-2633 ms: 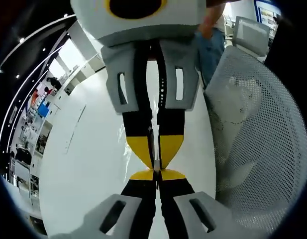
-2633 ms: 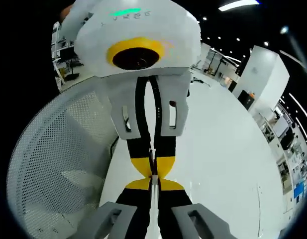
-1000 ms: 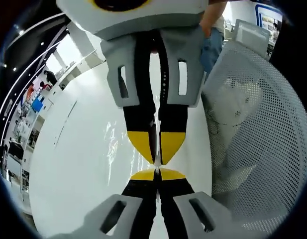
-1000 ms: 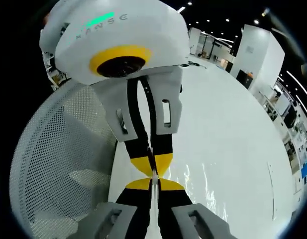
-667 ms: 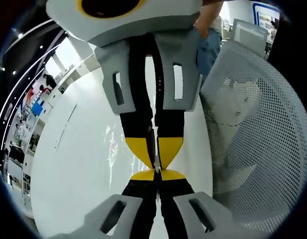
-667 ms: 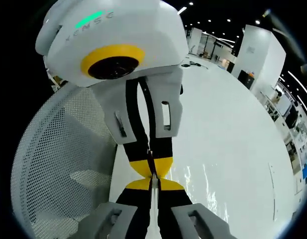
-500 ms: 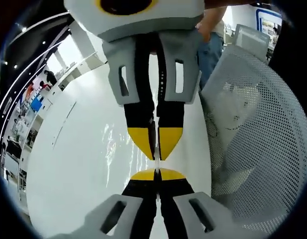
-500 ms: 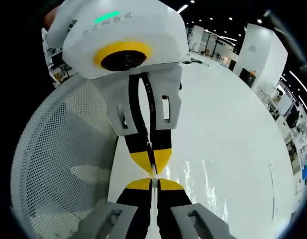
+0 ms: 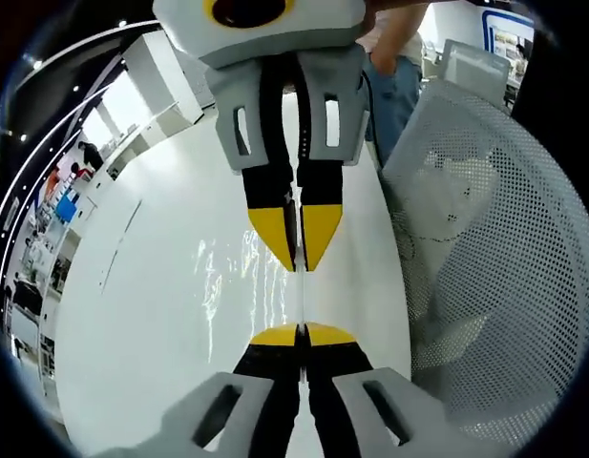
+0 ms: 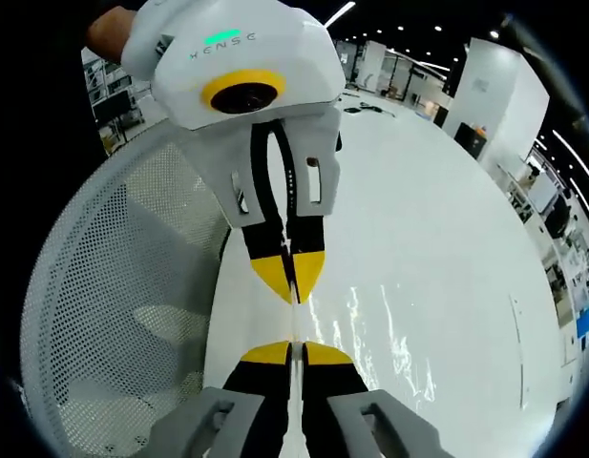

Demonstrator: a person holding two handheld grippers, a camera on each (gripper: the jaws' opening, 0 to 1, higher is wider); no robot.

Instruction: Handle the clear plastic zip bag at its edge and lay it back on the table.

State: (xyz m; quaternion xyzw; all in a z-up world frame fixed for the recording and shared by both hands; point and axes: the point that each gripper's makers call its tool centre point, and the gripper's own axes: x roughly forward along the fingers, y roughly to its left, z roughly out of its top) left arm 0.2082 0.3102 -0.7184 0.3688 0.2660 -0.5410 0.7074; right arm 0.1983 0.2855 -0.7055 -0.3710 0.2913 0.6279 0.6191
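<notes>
Zip bag hangs stretched over the white table: you pinch its edge with left gripper and right gripper, jaws pressed together, tips facing, keeping it taut. Mesh chair sits beside the table.

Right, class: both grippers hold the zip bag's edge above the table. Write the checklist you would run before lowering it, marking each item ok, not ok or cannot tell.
1. Left gripper shut on the edge of the clear plastic zip bag: ok.
2. Right gripper shut on the same edge: ok.
3. Edge pulled straight between the two grippers: ok.
4. Bag hangs over the white table, not over the mesh chair beside it: ok.
5. Zip fully closed: cannot tell.
6. Bag's lower part already touching the table: cannot tell.
</notes>
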